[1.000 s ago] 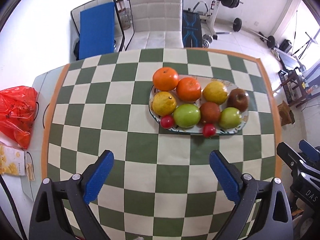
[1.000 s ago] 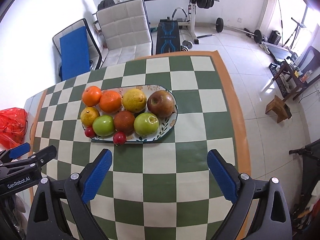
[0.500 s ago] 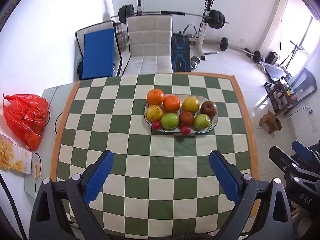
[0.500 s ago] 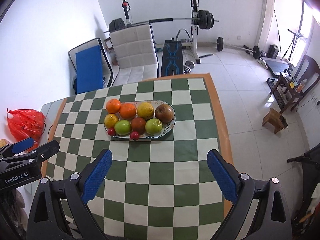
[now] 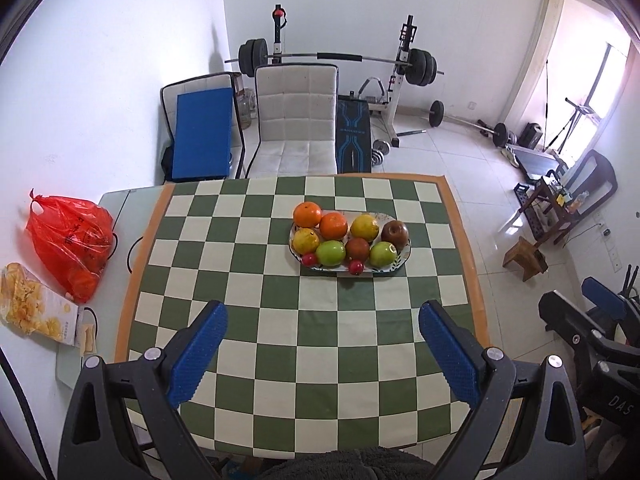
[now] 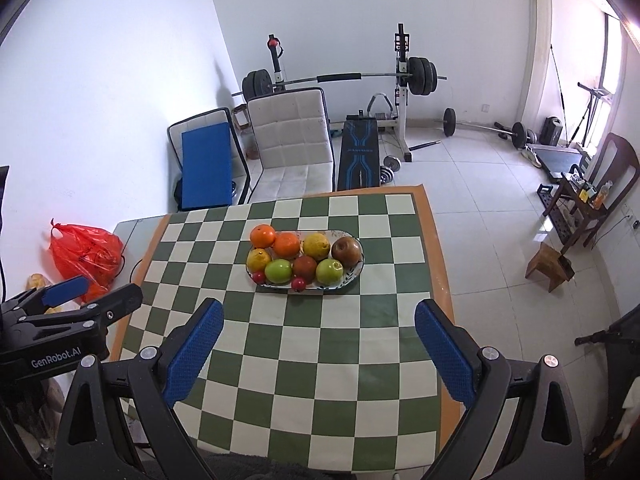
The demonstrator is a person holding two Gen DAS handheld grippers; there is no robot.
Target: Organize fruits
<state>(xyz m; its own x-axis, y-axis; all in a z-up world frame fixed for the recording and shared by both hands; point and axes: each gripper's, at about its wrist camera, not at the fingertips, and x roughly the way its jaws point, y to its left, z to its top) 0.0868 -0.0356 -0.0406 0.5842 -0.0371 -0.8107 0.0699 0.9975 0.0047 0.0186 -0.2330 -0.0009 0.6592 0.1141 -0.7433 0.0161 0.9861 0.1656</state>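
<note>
Fingers [image 5: 199,354] spread wide; snack box [image 5: 34,310] — left view only.

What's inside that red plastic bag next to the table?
The red bag is translucent, knotted at the top and bulging. Orange-red rounded shapes show through near its bottom, possibly fruit, but the plastic blurs them, so I cannot say what or how many.

"GenRobot.AI" on the left gripper [image 6: 64,300]; "DAS" on the right gripper [image 5: 592,312].

White-walled room, tiled floor [image 5: 460,152], barbell rack [image 5: 340,56], padded chair [image 5: 296,120].
</note>
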